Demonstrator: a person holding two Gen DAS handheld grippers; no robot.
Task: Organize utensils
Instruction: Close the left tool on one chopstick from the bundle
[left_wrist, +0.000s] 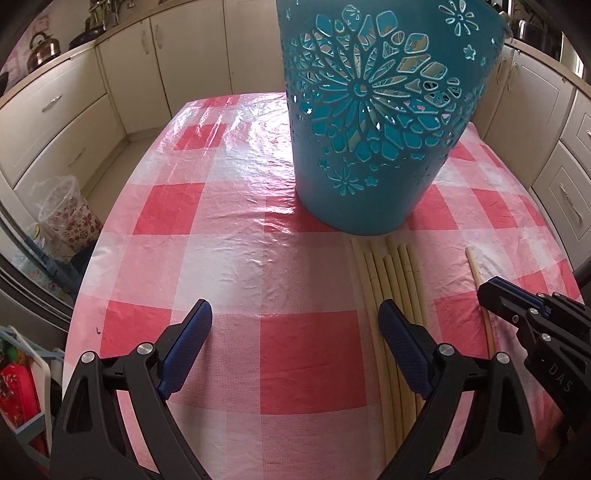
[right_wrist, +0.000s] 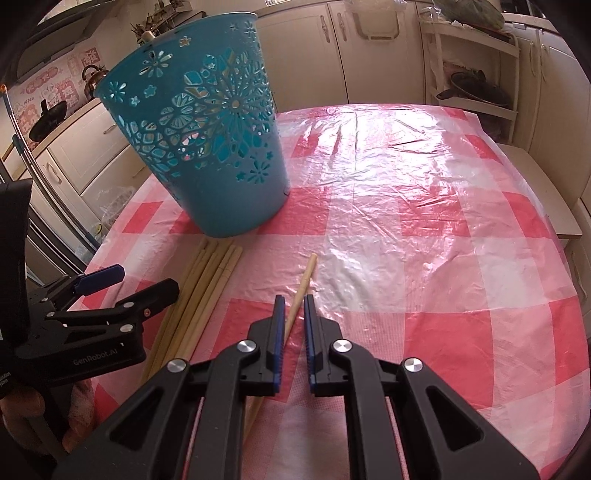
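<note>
Two grippers, left gripper (right_wrist: 125, 286) marked "GenRobot.AI", right gripper (left_wrist: 487, 290) lettered "DAS"

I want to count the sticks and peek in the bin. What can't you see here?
- Inside the bin: both views; its wall hides it.
- Near ends of the chopsticks: left view; the left gripper covers them.
- Single chopstick, lower part: right view; the right gripper covers it.

1 teal basket (left_wrist: 373, 122), roughly 7 bundled chopsticks (left_wrist: 391, 280), 1 separate chopstick (right_wrist: 303, 284), 2 hand-held grippers (left_wrist: 295, 325) (right_wrist: 294, 306).
</note>
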